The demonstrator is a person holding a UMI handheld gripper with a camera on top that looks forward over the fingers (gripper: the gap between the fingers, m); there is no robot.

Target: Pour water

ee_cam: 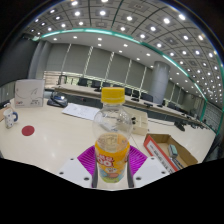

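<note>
1. A white box stands at the far left of the white table, with a small red disc lying nearer, ahead of it.
2. The bottle, clear with a yellow cap and orange liquid in its lower part, stands upright between the pink pads of the claw.
3. The claw is narrowed about the bottle; whether both pads press on it cannot be told.
4. An orange-edged tray lies on the table to the right of the bottle.

A bottle blocks straight ahead; bare table lies open leftward.
</note>
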